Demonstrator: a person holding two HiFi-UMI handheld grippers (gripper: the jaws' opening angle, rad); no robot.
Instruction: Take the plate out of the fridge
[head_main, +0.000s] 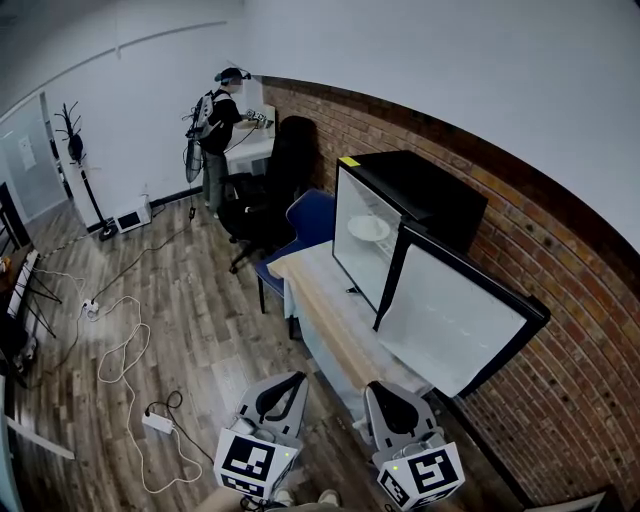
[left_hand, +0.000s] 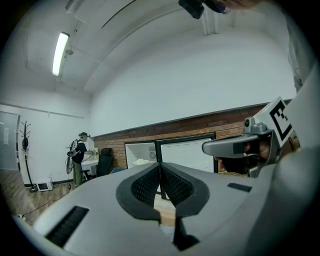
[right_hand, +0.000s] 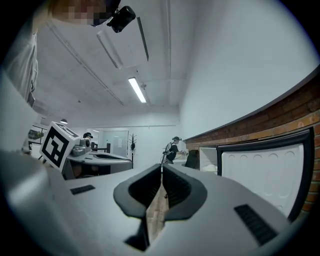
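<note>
Your left gripper (head_main: 287, 390) and right gripper (head_main: 390, 402) hang low off the near end of the table (head_main: 318, 300), side by side, both aimed toward the fridge (head_main: 425, 190). Left jaws are pressed together with nothing in them. Right is the same, closed and empty. The fridge sits along the table's brick wall (head_main: 565, 300) edge with its door (head_main: 455, 318) swung wide. The plate (head_main: 368, 228) is inside on the shelf, mid-compartment, well apart from both grippers. Beyond are a blue chair (head_main: 312, 218), a black office chair (head_main: 268, 190), the wood floor (head_main: 195, 300) with cables (head_main: 120, 350), and a person (head_main: 215, 125) at the far desk.

Bright, even light from a ceiling lamp (left_hand: 60, 52); strong fisheye bending at edges, perhaps soft.
</note>
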